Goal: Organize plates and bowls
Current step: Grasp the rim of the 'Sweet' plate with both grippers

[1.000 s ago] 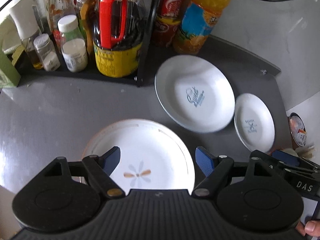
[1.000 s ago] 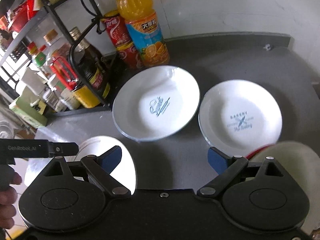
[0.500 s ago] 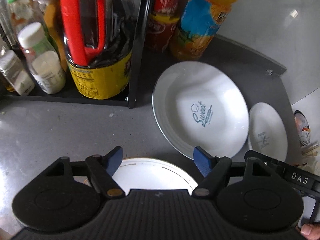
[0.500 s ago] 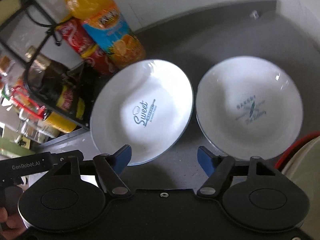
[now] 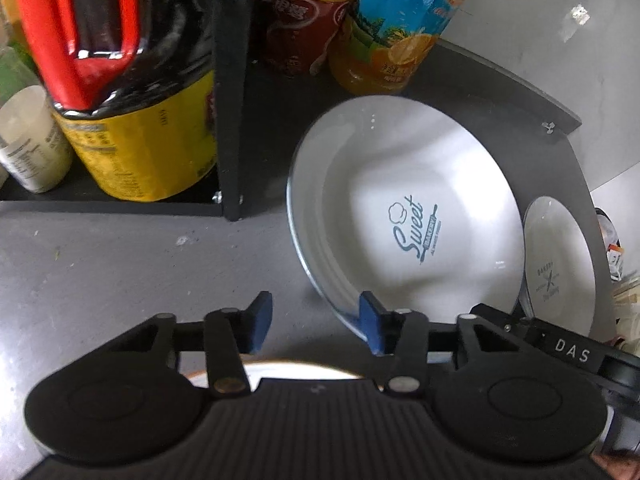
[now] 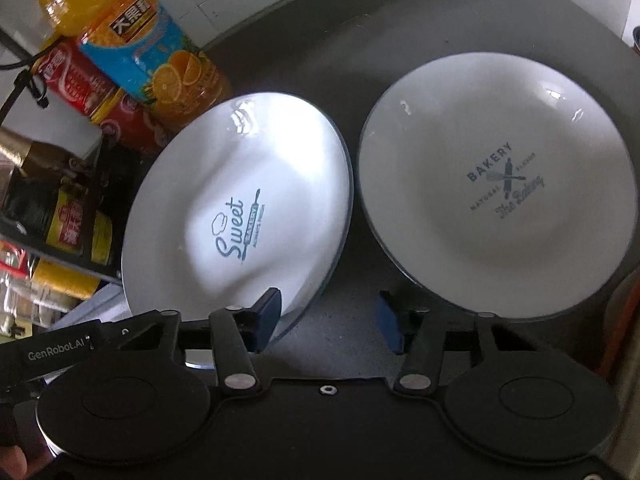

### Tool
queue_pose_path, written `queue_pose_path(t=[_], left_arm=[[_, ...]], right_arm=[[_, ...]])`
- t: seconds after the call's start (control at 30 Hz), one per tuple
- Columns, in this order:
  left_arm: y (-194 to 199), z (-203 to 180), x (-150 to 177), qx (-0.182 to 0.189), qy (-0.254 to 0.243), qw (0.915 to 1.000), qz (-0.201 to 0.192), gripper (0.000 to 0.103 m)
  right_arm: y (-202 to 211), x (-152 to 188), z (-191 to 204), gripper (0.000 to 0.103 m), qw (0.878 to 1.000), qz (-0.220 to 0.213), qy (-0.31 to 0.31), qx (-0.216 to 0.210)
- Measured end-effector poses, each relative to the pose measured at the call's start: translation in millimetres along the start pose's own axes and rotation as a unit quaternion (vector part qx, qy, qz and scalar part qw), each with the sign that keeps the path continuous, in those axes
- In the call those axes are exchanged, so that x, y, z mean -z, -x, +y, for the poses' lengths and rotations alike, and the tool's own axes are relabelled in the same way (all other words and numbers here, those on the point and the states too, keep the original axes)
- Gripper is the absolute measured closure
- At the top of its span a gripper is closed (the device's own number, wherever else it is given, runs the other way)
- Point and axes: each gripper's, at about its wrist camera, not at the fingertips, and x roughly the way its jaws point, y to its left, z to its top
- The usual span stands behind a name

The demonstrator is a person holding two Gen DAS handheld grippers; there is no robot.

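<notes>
Two white plates with dark rims lie side by side on the dark counter. The "Sweet" plate is on the left, the "Bakery" plate on the right. My left gripper is open, its right fingertip at the near rim of the "Sweet" plate. My right gripper is open too, hovering over the gap between both plates' near rims. A flower-pattern plate shows only as a sliver under my left gripper.
A black rack post with a big dark jug stands left of the plates. An orange drink bottle and red cans stand behind them. Something red-rimmed sits at the right edge. A hand holds the left gripper body.
Both grippers moved forward and down toward the two printed plates, which now look much larger. The flower plate slid almost out of the left wrist view. Both stayed open.
</notes>
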Motion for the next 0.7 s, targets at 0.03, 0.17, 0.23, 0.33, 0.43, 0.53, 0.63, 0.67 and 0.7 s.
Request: queue_pose_path(t=[0.03,0.17,0.23,0.33,0.43,0.53,0.63,0.67,0.7], left_arm=[[-1,-1,-1,-0.001,-0.001,1.0,-0.001,0.063],[-8,3,-5,0.005,0.01,0.9999,-0.004,0.068],[-11,4,-7,0.007,0.018,0.9998,-0.004,0.07],[-19,2,-8,0.006,0.022,0.9997,-0.007,0.074],[-23,0,-10,0.008,0.033,0.9994,-0.006,0.081],[-22,-2,-11,-0.001,0.043,0.999,-0.008,0.081],[-22,1,-13,0.002,0.066,0.9978,0.004,0.083],[-21,2,-13,0.004,0.073,0.9973,0.01,0.083],[-19,0,-13,0.002,0.074,0.9972,0.012,0.083]], right_arm=[[-2,0,0,0.057,1.0,-0.001,-0.002,-0.002],[-6,-5,3,0.06,1.0,-0.014,-0.009,-0.009],[-8,-8,3,0.06,1.0,-0.018,-0.012,-0.011],[-11,-13,6,0.06,1.0,-0.024,-0.006,-0.007],[-15,-17,10,0.064,1.0,-0.025,0.0,-0.002],[-15,-20,6,0.085,1.0,-0.022,0.0,0.016],[-11,-21,3,0.087,1.0,-0.014,-0.002,0.015],[-7,-19,7,0.087,0.999,-0.021,0.017,0.022],[-3,-17,11,0.087,0.999,-0.029,0.036,0.025]])
